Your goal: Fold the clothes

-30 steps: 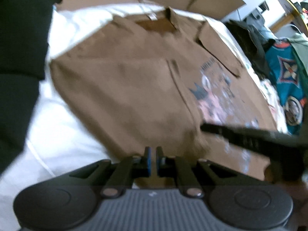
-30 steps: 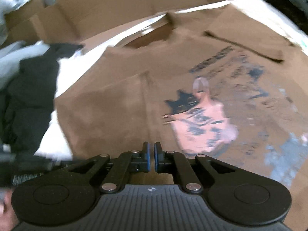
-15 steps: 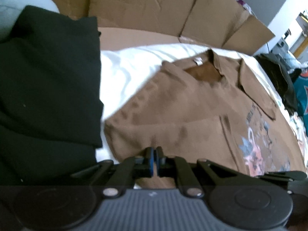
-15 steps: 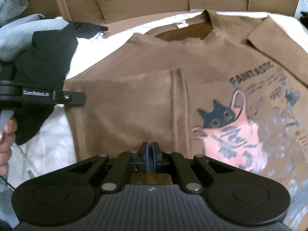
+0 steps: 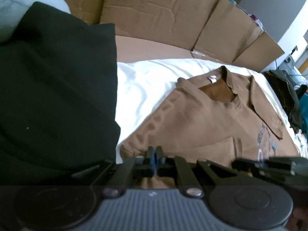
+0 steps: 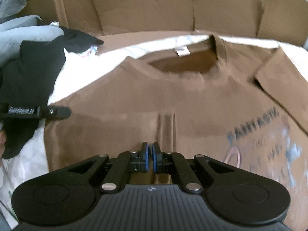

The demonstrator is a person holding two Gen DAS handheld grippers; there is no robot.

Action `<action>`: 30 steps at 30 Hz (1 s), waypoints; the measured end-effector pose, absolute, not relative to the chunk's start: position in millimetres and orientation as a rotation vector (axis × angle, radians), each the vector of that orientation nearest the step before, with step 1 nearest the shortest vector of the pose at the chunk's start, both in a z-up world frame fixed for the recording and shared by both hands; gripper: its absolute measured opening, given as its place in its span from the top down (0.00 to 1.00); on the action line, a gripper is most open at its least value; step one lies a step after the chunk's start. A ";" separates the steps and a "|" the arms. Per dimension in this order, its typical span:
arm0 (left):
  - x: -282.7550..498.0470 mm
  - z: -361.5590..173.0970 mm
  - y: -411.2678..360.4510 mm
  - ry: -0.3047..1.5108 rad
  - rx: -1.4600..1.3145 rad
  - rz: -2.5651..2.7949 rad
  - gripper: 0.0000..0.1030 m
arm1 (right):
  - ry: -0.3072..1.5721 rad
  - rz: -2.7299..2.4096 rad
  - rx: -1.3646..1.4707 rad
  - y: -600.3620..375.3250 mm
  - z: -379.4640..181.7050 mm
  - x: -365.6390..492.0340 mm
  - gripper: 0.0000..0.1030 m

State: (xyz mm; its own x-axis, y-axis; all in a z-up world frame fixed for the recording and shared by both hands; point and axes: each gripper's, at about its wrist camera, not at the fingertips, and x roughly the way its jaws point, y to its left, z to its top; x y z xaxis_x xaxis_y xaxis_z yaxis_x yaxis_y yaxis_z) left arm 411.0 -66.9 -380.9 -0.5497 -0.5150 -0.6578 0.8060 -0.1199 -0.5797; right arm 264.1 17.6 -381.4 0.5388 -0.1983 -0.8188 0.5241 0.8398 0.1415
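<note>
Right wrist view: right gripper fingers have just been opening to a slit, nothing between; left gripper closed, empty. Brown T-shirt flat on bed, left sleeve folded in; fold released.

Both hand-held grippers slid toward the brown shirt's folded left edge; the right hand-held gripper has just been opening slightly, nothing between its jaws

One brown T-shirt, two grippers.
</note>
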 end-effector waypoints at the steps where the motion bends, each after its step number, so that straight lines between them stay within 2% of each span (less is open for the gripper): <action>1: 411.4 -379.6 -65.2 1.200 0.367 -1.815 0.95 | 0.908 -0.435 0.395 12.4 -381.9 267.2 0.90; 4: 415.7 -375.1 -60.4 1.215 0.332 -1.833 0.85 | 0.907 -0.413 0.382 -1.2 -382.3 274.8 0.90; 7: 413.7 -371.1 -57.7 1.186 0.343 -1.845 0.82 | 0.899 -0.415 0.337 -10.2 -380.1 278.1 0.90; 10: 411.1 -370.2 -56.5 1.179 0.347 -1.865 0.77 | 0.898 -0.435 0.329 -20.8 -379.7 277.9 0.79; 14: 408.8 -370.2 -56.2 1.166 0.350 -1.864 0.75 | 0.892 -0.449 0.300 -24.4 -375.1 276.8 0.78; 19: 408.2 -363.5 -50.4 1.155 0.336 -1.881 0.56 | 0.865 -0.396 0.276 -21.2 -362.9 277.3 0.78; 25: 406.4 -359.1 -37.1 1.141 0.295 -1.876 0.54 | 0.919 -0.182 0.162 21.3 -359.9 284.9 0.77; 30: 403.0 -362.4 -27.3 1.159 0.280 -1.841 0.53 | 0.997 -0.062 0.125 53.7 -372.9 280.2 0.70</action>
State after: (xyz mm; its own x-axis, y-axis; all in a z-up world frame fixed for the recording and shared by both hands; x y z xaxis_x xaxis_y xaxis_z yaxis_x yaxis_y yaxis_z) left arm 403.0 -27.3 -362.4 -0.5576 -0.5752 -0.5986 0.7884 -0.1412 -0.5987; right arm 280.2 53.7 -372.9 0.5420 0.0056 -0.8404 0.1091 0.9910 0.0770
